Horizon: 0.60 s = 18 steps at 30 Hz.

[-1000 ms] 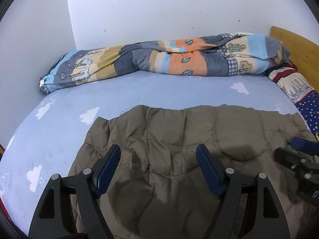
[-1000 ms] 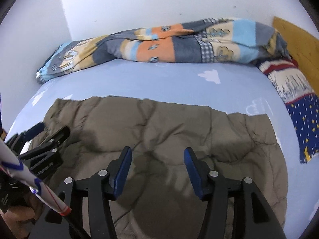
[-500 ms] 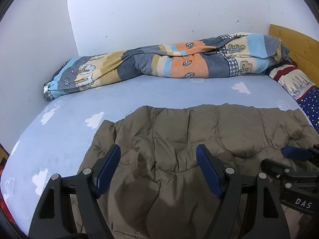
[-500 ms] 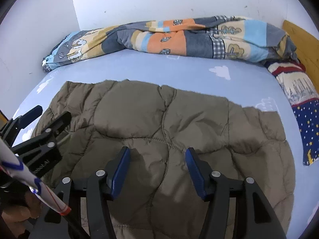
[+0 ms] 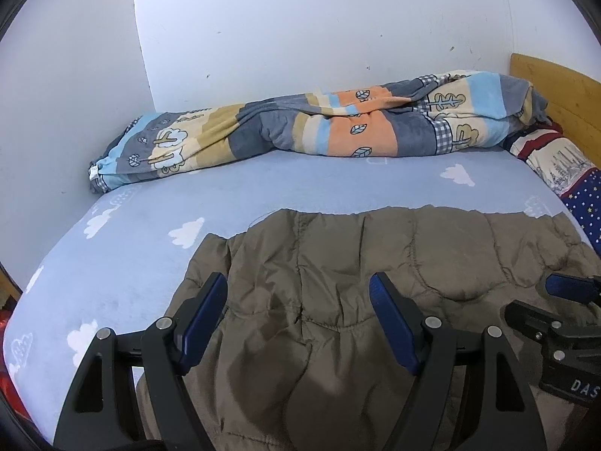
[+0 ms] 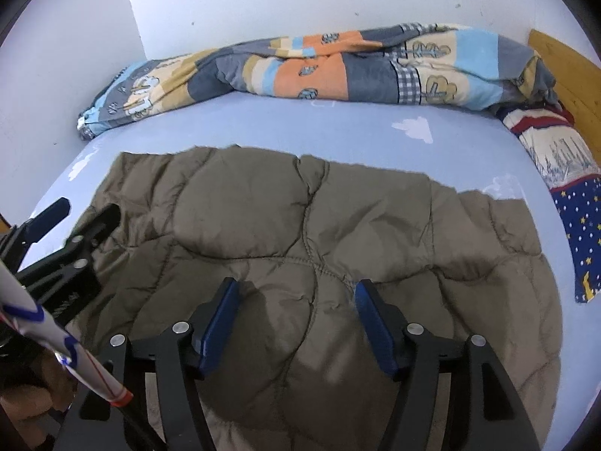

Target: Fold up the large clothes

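An olive-brown quilted jacket (image 5: 375,263) (image 6: 300,225) lies spread flat on the light blue bed sheet (image 5: 150,255) (image 6: 338,131). My left gripper (image 5: 298,289) hovers over its left part, open, with nothing between its blue pads. My right gripper (image 6: 296,289) hangs over the jacket's middle; its jaws are opening and only the flat fabric shows below them, not pinched. Each gripper also shows in the other's view: the right gripper (image 5: 563,300) at the right edge, the left gripper (image 6: 67,233) at the left edge.
A rolled patchwork duvet (image 5: 338,127) (image 6: 319,67) lies along the back wall. A star-patterned pillow (image 5: 578,188) (image 6: 578,225) and a wooden headboard (image 5: 556,86) stand at the right. White walls close the back and left. A white strip with blue and red marks (image 6: 56,345) crosses the lower left.
The right gripper's jaws have spread wider over the jacket. The left gripper's jaws keep the same gap. The jacket lies as before.
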{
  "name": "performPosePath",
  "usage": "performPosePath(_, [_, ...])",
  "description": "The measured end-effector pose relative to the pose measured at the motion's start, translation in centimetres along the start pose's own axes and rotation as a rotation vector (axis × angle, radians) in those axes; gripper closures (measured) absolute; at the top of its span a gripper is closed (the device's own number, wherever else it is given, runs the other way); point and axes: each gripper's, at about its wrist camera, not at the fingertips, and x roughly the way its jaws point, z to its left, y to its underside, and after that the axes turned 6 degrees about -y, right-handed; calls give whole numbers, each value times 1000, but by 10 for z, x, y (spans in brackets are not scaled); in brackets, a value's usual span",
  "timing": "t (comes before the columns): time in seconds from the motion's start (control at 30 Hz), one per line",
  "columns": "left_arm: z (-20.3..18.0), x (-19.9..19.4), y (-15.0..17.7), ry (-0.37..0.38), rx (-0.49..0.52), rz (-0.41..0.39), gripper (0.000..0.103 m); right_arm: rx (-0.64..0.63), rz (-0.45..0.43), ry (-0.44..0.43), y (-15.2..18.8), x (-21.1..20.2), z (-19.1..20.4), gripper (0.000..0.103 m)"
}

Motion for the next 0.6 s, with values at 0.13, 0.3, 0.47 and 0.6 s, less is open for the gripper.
performPosePath(0.13, [-1, -13, 5, 6, 7, -15, 26, 1, -16, -3, 6, -14, 4, 34])
performPosePath(0.3, [-5, -34, 22, 19, 25, -16, 26, 1, -18, -8, 27, -34, 6, 34])
performPosePath(0.47, [-10, -49, 49, 43, 47, 26, 26, 16, -19, 4, 51, -53, 2, 34])
performPosePath(0.6, [-14, -54, 71, 49, 56, 67, 26, 65, -4, -6, 70, -62, -7, 34])
